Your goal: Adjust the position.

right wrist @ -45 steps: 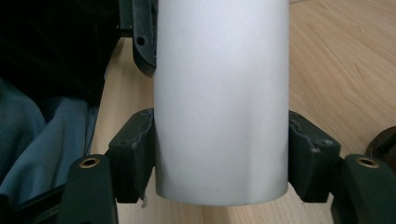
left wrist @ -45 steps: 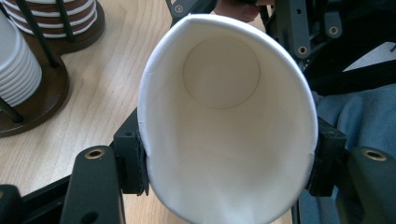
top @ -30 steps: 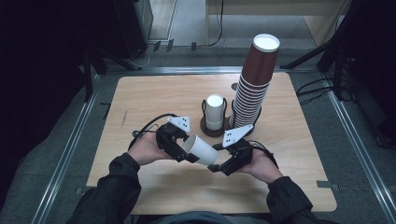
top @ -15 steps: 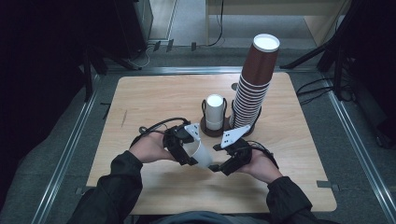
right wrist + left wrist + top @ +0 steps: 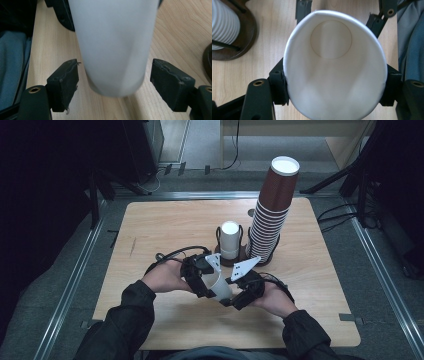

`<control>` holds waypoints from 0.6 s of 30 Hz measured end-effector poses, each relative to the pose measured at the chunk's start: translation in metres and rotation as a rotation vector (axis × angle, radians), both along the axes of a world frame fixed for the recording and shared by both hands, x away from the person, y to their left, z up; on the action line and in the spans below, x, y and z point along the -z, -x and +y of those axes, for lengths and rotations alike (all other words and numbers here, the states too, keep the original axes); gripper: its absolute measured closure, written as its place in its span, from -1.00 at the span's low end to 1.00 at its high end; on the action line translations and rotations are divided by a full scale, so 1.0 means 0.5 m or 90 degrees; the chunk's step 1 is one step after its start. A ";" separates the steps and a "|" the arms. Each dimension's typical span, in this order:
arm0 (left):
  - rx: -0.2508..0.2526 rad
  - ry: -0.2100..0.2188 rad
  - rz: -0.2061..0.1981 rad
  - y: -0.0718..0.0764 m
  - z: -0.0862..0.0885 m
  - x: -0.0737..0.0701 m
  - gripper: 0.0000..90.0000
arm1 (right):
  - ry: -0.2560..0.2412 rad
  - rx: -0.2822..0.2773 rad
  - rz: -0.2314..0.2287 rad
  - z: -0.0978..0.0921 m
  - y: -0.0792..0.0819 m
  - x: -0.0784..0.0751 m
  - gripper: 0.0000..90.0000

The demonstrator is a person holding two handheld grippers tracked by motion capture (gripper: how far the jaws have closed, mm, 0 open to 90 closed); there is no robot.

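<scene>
- The pale wooden table top with rounded corners [image 5: 150, 225] sits inside a grey metal frame; its far-left half, toward 10 and 11 o'clock, lies bare, and a broad bare strip runs along the near edge at 6 o'clock under the forearms.
- The tall leaning stack of brown paper cups with white rims [image 5: 272, 215] stands at about 1 o'clock from the table's middle, well back from the far and right edges.
- The round dark wooden cup stand [image 5: 239, 261] sits at the stack's foot, and a short column of white paper cups [image 5: 230, 240] rises from it at 12 o'clock from the hands.
- Both forearms in dark sleeves come in from 6 o'clock and angle inward, so the two hands meet just short of the stand.
- The left gripper [image 5: 202, 279] is held at 9 o'clock of the meeting point, wrist turned so its jaws point toward 3 o'clock; its jaws are clamped on the rim end of the single white paper cup [image 5: 219, 285], pressing the mouth into an oval in the left gripper view [image 5: 332, 75].
- The right gripper [image 5: 239, 292] faces it from 3 o'clock, jaws spread wide on either side of the cup's closed bottom end [image 5: 115, 50], with a clear gap at each pad in the right gripper view.
- The cup lies tilted between the two grippers, just above the table, near 6 o'clock from the stand.
</scene>
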State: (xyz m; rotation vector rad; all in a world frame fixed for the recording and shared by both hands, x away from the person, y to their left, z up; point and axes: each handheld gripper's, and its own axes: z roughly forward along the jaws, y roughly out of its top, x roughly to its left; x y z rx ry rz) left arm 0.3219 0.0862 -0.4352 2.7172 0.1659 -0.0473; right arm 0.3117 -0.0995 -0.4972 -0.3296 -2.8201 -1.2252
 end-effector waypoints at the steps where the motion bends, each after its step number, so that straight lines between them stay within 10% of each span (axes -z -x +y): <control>1: 0.006 -0.005 -0.004 0.001 -0.002 0.000 -0.33 | -0.002 -0.002 0.002 0.002 0.001 0.000 -0.48; 18: 0.007 0.004 0.005 0.008 -0.008 0.011 -0.42 | 0.001 -0.033 -0.006 0.011 0.006 0.002 -0.22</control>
